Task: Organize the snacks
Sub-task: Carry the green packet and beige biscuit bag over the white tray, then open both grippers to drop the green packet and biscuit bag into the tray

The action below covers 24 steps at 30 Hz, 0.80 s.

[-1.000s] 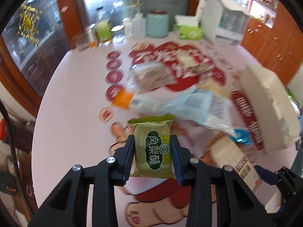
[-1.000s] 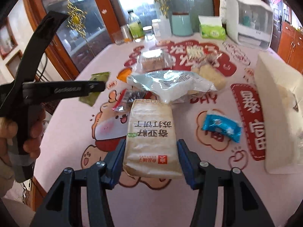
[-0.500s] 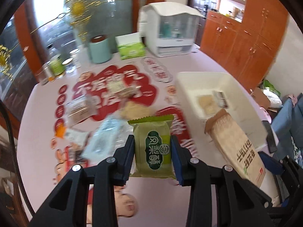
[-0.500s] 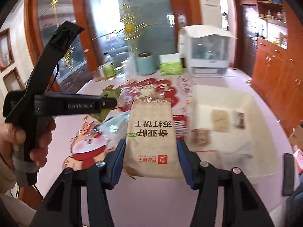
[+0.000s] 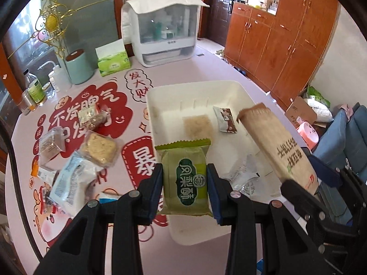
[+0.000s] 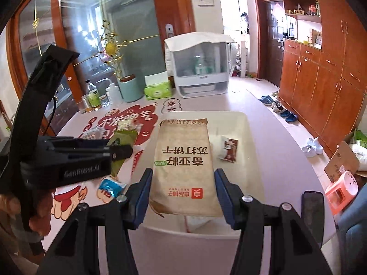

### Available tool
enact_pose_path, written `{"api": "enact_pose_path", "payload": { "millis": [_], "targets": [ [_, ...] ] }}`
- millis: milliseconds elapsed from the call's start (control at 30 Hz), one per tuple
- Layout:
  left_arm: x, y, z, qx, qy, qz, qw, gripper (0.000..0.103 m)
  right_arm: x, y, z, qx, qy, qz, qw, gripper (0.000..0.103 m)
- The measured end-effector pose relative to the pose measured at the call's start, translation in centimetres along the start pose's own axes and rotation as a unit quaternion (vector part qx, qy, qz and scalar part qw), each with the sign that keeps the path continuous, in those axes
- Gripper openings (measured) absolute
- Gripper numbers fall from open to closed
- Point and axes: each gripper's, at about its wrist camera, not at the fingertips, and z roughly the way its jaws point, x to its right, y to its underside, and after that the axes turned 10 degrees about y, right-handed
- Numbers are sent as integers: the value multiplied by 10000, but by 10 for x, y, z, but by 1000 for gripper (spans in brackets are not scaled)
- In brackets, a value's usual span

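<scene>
My left gripper (image 5: 184,188) is shut on a green snack packet (image 5: 186,176) and holds it above the near left edge of the white bin (image 5: 195,87). My right gripper (image 6: 183,192) is shut on a brown cracker bag (image 6: 183,160) held over the bin (image 6: 250,137); the bag also shows in the left wrist view (image 5: 277,146). In the bin lie a beige snack (image 5: 198,126), a brown-and-white packet (image 5: 226,119) and a clear wrapper (image 5: 243,176). The left gripper with its green packet (image 6: 121,142) shows at left in the right wrist view.
Several loose snacks (image 5: 98,149) lie on the pink table left of the bin, with a blue packet (image 6: 111,185) near the front. A white appliance (image 5: 160,27), green tissue box (image 5: 113,61), teal canister (image 5: 79,68) and bottles (image 5: 34,89) stand at the back.
Both grippers have carried their packets rightward from over the snack pile to over the white bin. Both stayed shut on their loads.
</scene>
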Motion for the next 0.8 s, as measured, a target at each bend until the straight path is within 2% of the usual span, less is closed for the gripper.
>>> {"api": "enact_pose_path", "payload": {
  "millis": [167,467,800],
  "targets": [
    [7,-5,22,-190,-54,-108,9997,36,18,-4,20,-150,107,36,9998,54],
    [11,-14,49,-431,-394,-245,9980,36,34,-16,60,-498,226,162,9984,54],
    [15,-27,72,-670,-542,-131,9962,36,38,-28,85,-576,392,54,9976,54]
  ]
}}
